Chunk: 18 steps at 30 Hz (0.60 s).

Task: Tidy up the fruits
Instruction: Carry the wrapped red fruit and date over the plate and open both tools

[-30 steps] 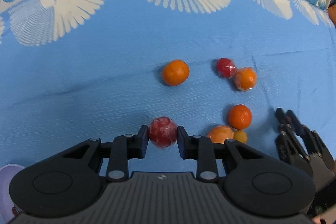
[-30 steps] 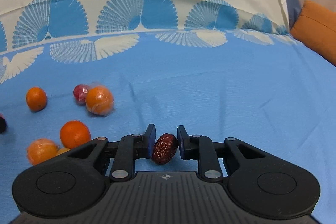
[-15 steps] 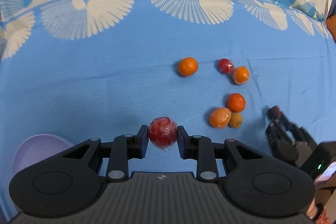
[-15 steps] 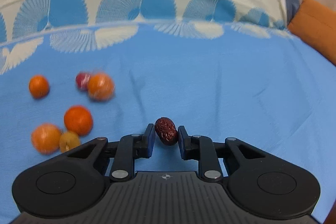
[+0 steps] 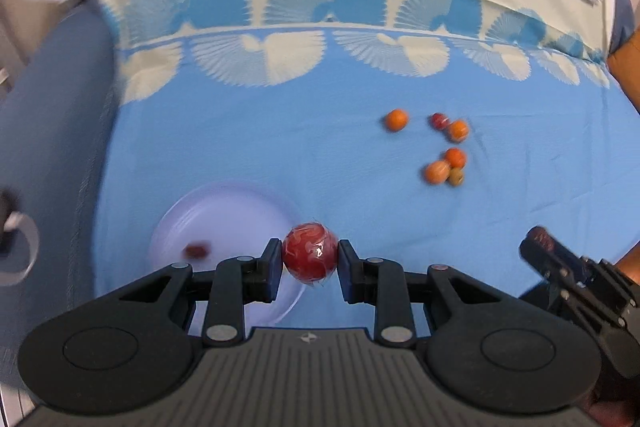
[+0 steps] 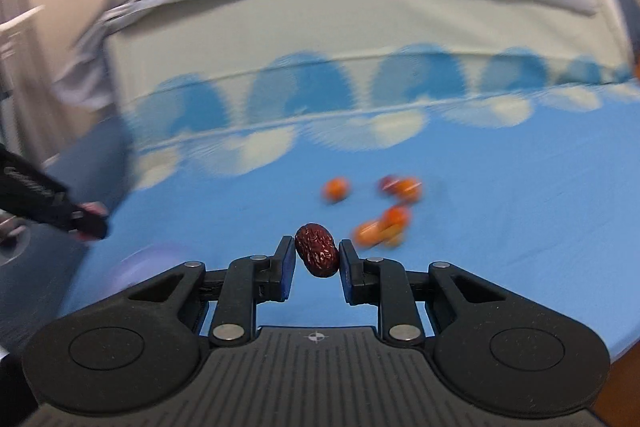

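My left gripper (image 5: 309, 259) is shut on a red plastic-wrapped fruit (image 5: 309, 254), held above the right edge of a pale lilac plate (image 5: 224, 223) that holds one dark red fruit (image 5: 197, 249). My right gripper (image 6: 316, 255) is shut on a wrinkled dark red date (image 6: 317, 249), held in the air. The right gripper also shows at the lower right of the left wrist view (image 5: 540, 247). Several oranges and small fruits (image 5: 444, 147) lie loose on the blue cloth at the right; in the right wrist view they (image 6: 384, 215) are blurred.
A blue bedspread (image 5: 320, 155) with a white fan pattern covers the bed. A darker blue surface (image 5: 48, 131) lies at the left edge. An orange cushion (image 5: 628, 67) sits at the far right. The plate shows faintly in the right wrist view (image 6: 140, 263).
Both grippers have pulled back, up and leftward with their fruits still held. The plate has come into fuller view under the left gripper. The fruit pile looks smaller and farther away.
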Tool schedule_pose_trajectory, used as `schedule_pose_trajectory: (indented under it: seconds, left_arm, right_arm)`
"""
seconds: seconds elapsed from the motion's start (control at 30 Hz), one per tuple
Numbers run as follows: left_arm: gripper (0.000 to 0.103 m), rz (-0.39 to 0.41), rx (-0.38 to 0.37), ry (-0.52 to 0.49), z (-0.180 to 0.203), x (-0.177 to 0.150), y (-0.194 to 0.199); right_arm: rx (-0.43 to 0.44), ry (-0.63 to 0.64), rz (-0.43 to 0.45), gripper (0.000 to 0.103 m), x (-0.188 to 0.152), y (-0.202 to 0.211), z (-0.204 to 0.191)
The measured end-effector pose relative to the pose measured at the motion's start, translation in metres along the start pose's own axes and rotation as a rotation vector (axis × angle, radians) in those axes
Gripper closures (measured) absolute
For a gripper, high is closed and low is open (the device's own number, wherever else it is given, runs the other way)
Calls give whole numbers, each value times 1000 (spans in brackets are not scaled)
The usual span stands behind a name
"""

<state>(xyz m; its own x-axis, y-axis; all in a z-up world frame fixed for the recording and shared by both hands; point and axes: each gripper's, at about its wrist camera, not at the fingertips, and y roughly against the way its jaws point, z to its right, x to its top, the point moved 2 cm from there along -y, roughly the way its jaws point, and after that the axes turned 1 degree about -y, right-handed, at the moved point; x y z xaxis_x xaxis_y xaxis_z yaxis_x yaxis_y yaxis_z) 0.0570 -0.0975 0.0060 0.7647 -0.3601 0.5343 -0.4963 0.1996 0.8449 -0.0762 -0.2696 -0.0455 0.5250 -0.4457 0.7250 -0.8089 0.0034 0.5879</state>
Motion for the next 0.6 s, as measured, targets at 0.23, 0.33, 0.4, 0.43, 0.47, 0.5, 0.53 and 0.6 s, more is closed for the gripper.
schedule_pose_trajectory:
  seconds: [0.23, 0.33, 0.4, 0.43, 0.47, 0.5, 0.53, 0.6]
  left_arm:
    - [71, 4, 54, 86, -55, -74, 40]
    - [71, 16, 70, 128, -72, -98, 51]
    - [71, 28, 77, 146, -81, -110, 57]
    - [71, 34, 78, 152, -83, -114, 60]
    - [71, 41, 79, 156, -86, -118, 62]
    - [71, 46, 77, 158, -88, -120, 64]
    - [71, 51, 76, 158, -90, -122, 66]
    - [71, 59, 72, 159, -92, -124, 68]
  right_arm:
    - [187, 51, -124, 78, -21, 24, -75]
    - [222, 103, -141, 78, -25, 35, -97]
    - [220, 132, -132, 78, -25, 43, -106]
    - [218, 146, -127, 78, -26, 47, -110]
    - [216, 161, -124, 78, -26, 49, -114]
    - [215, 175, -121, 78, -28, 52, -117]
    - [213, 192, -118, 78, -29, 54, -122]
    - [213, 216, -119, 78, -28, 56, -129]
